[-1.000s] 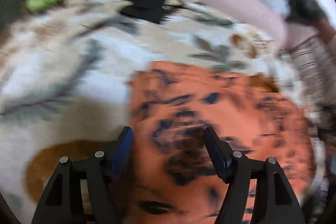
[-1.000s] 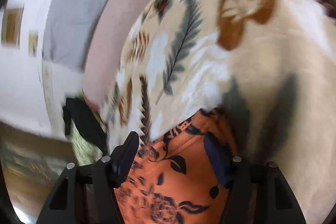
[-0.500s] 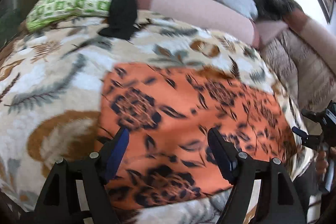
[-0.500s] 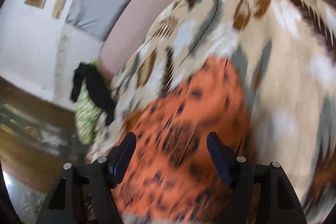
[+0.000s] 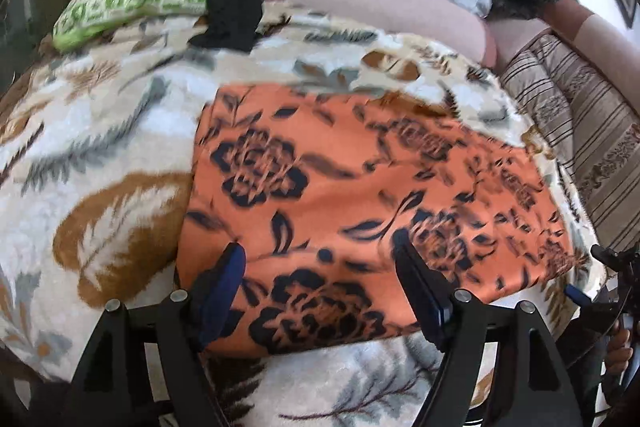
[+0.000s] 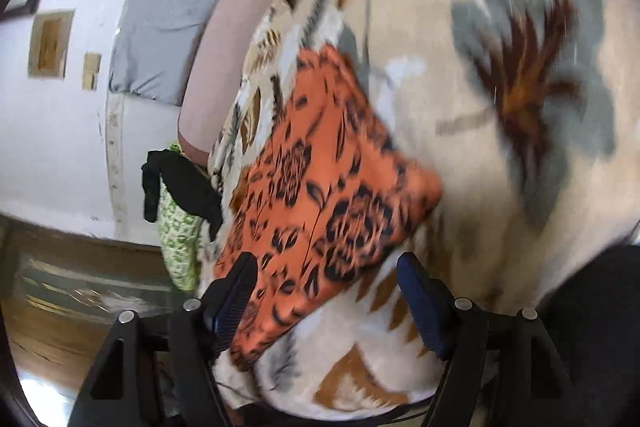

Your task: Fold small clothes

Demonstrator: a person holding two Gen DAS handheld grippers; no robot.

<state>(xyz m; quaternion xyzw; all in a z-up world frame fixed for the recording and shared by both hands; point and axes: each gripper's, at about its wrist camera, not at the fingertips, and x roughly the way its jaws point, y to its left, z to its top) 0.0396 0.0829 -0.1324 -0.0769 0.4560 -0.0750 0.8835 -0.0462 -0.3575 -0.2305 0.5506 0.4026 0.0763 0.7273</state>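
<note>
Left wrist view: the orange floral cloth (image 5: 360, 195) lies flat across the centre of the frame on the leaf-print blanket (image 5: 100, 147); the left gripper (image 5: 320, 279) hangs over its lower edge, jaws wide, holding nothing.
Right wrist view: cloth at centre-left; the right gripper (image 6: 326, 287) stands wide and empty above its near corner.
Handling: thin, limp, probably light and slippery; corners or a hem look like the best hold.
</note>
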